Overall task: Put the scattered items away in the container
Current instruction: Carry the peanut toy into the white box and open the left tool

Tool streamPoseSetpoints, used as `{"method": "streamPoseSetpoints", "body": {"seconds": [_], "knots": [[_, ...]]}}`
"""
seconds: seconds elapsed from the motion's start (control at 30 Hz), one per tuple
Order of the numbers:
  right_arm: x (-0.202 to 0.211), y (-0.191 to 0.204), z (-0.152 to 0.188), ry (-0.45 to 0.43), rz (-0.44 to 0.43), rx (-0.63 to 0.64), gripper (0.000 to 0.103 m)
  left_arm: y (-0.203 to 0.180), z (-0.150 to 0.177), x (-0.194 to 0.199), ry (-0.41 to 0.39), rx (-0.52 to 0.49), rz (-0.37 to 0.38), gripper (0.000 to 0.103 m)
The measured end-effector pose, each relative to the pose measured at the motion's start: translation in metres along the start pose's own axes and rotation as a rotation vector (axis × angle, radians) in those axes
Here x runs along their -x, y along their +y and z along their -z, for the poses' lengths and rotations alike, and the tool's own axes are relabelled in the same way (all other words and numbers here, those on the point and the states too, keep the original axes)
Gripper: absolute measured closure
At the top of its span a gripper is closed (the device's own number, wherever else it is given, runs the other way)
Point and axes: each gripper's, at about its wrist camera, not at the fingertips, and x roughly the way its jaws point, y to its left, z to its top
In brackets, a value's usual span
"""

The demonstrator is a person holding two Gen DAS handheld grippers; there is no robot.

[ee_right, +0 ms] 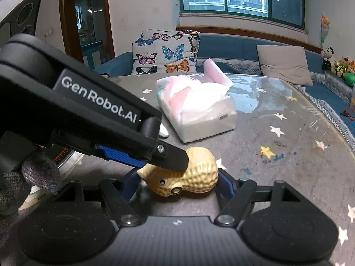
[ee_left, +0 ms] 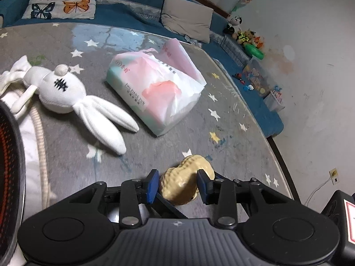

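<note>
A tan peanut-shaped toy (ee_left: pixel 184 177) lies on the grey star-patterned table (ee_left: pixel 221 133), close in front of both cameras. My left gripper (ee_left: pixel 177 185) straddles it across its width, open, the blue pads beside its flanks without pressing. In the right wrist view the peanut toy (ee_right: pixel 199 173) lies lengthwise between the fingers of my right gripper (ee_right: pixel 177 184), which is shut on its two ends. The left gripper's black finger (ee_right: pixel 173 157) crosses over the toy's top. A white plush rabbit (ee_left: pixel 62 90) and a soft tissue pack (ee_left: pixel 155 90) lie farther back.
A rope-rimmed white basket (ee_left: pixel 40 146) and a dark round object (ee_left: pixel 8 166) stand at the table's left edge. A gloved hand (ee_right: pixel 37 173) holds the left gripper. Behind the table runs a blue sofa (ee_right: pixel 233 44) with cushions and toys.
</note>
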Motion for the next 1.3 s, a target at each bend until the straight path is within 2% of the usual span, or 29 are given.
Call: {"method": "streamPoseSetpoints", "body": {"seconds": [0.2, 0.37, 0.67, 0.87, 1.03, 1.3], "knots": [[0.02, 0.016, 0.005, -0.013, -0.021, 0.009, 0.028, -0.001, 0.019, 0.031, -0.028, 0.003, -0.017, 0.063], [0.041, 0.041, 0.005, -0.039, -0.055, 0.038, 0.028, 0.001, 0.037, 0.073, -0.09, 0.017, -0.047, 0.063], [0.075, 0.121, -0.014, -0.126, -0.158, 0.14, 0.028, 0.028, 0.056, 0.173, -0.24, 0.05, -0.121, 0.063], [0.075, 0.195, -0.034, -0.162, -0.254, 0.229, 0.028, 0.075, 0.066, 0.241, -0.331, 0.097, -0.183, 0.062], [0.055, 0.262, -0.044, -0.156, -0.331, 0.302, 0.028, 0.135, 0.074, 0.283, -0.384, 0.188, -0.226, 0.061], [0.0, 0.345, -0.06, -0.082, -0.396, 0.377, 0.028, 0.22, 0.063, 0.304, -0.381, 0.321, -0.245, 0.061]]}}
